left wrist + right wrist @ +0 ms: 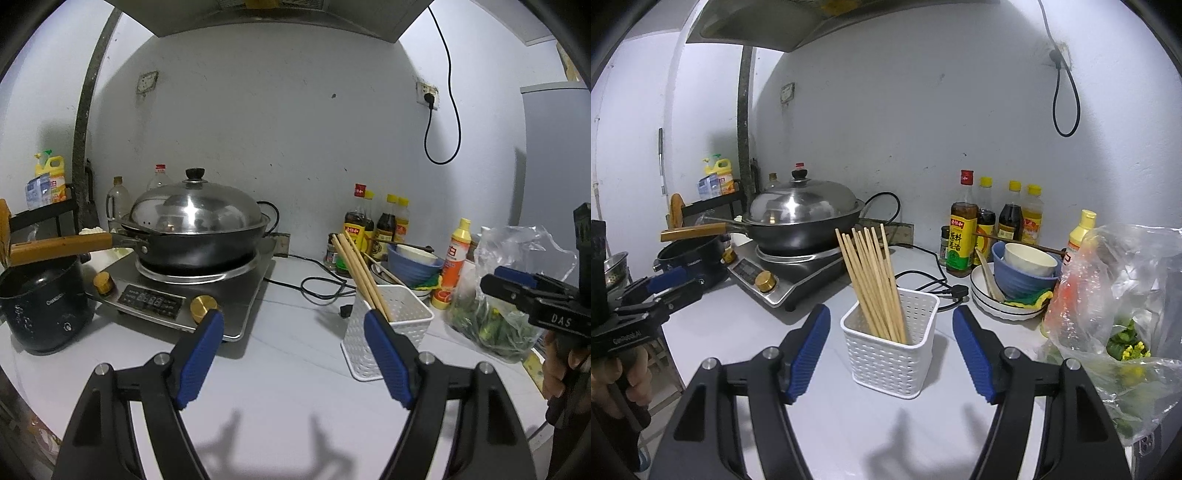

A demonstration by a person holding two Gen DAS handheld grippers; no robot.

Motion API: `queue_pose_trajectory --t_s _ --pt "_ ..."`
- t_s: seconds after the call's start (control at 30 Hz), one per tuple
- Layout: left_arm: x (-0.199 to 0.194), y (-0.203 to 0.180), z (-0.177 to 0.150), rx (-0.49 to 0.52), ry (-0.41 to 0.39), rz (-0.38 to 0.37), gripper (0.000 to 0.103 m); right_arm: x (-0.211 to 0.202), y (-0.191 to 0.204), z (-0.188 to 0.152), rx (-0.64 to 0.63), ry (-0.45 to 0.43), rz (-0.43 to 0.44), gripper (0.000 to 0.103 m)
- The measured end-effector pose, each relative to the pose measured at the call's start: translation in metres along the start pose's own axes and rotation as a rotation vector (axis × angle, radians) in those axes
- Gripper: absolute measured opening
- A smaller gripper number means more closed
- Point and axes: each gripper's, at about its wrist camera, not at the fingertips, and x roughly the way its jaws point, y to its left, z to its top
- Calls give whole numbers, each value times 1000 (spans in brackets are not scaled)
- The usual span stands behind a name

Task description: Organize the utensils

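Observation:
A white perforated holder (pixel 892 349) stands on the white counter with several wooden chopsticks (pixel 871 280) leaning left out of it. My right gripper (pixel 888 325) is open just in front of the holder, its blue pads either side and apart from the walls. In the left wrist view the holder (pixel 384 332) and chopsticks (pixel 360 269) sit at the right, partly behind the right pad. My left gripper (pixel 293 326) is open over bare counter, left of the holder. Each gripper shows in the other's view, the left gripper (pixel 670 280) at the left edge and the right gripper (pixel 509 280) at the right edge.
An induction cooker (pixel 184 291) carries a lidded wok (pixel 195 229) with a wooden handle. A black electric pot (pixel 44 306) stands left. Sauce bottles (pixel 964 236), stacked bowls and plates (pixel 1015 280), a power cord (pixel 934 284) and a plastic bag of greens (pixel 1115 314) crowd the right.

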Motion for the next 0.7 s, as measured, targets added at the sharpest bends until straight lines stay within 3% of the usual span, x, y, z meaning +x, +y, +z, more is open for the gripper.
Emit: queue_pose_trajectory --t_s 0.1,0.7 --pt "4 0 -2 -16 8 -30 79 1 -2 1 9 0 7 67" --pt "10 -3 -3 -35 1 -38 79 2 0 3 -9 3 6 67"
